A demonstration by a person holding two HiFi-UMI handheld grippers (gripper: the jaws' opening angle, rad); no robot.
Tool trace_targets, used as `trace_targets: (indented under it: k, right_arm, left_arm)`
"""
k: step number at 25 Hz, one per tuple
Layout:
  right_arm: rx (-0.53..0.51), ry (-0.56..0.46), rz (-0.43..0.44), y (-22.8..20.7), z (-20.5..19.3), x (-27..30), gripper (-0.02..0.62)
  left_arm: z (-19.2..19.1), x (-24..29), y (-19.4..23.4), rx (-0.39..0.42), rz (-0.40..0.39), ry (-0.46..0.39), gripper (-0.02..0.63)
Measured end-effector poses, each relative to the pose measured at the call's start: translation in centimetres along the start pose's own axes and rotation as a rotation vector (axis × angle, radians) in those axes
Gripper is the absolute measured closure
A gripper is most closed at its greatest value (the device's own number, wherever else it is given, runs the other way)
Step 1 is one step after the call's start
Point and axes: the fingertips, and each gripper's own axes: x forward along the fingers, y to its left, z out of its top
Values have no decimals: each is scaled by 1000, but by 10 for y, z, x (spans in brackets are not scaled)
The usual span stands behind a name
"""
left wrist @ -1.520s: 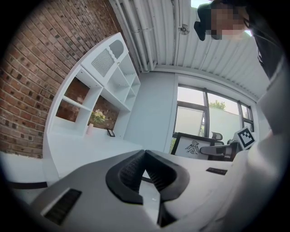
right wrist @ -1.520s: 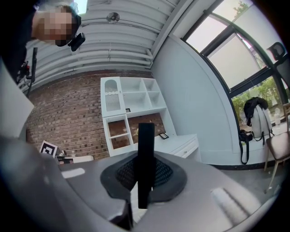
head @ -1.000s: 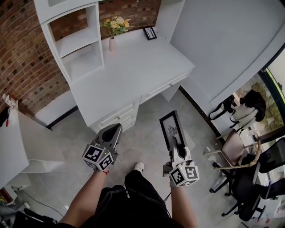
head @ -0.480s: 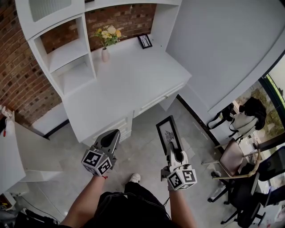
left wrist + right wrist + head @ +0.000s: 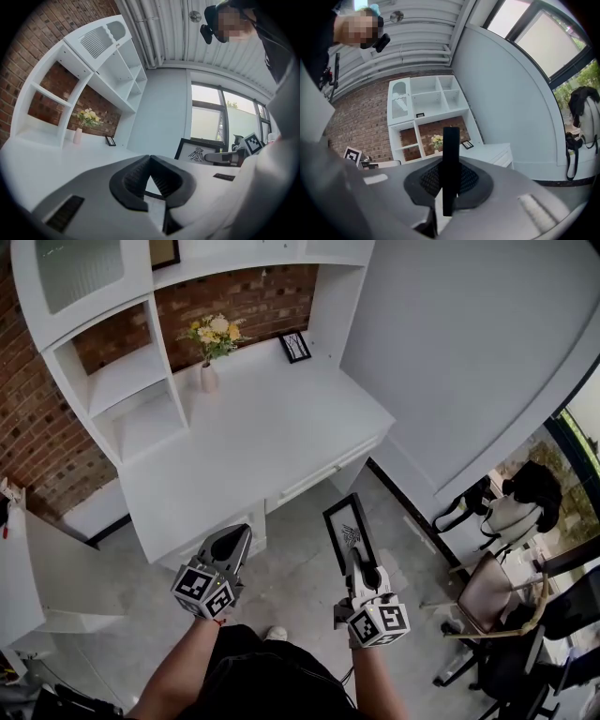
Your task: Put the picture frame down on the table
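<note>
white desk stands against a brick wall, ahead of the person and well apart from the frame. frame hangs in the air over the floor, black-rimmed with a pale print, carried on edge by its near side. it looks light and stiff, probably glazed, so fragile on the face and slick on the rim; the rim is the sound place to grip, and it wants a gentle landing. right gripper is clenched on that rim, the thin black edge pinched between its pads. left gripper is closed on nothing, level beside it.
</note>
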Motion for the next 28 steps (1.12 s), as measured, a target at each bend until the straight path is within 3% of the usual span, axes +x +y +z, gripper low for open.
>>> trace_targets:
  k: [12,28]
  right_arm:
    - [27,-9,13,-14,0,11,575]
    - [14,10,-16,-77,22,89,575]
  left_arm:
    - [-5,21,2,6,7,18,611]
    - [5,134,22,6,-42,27,611]
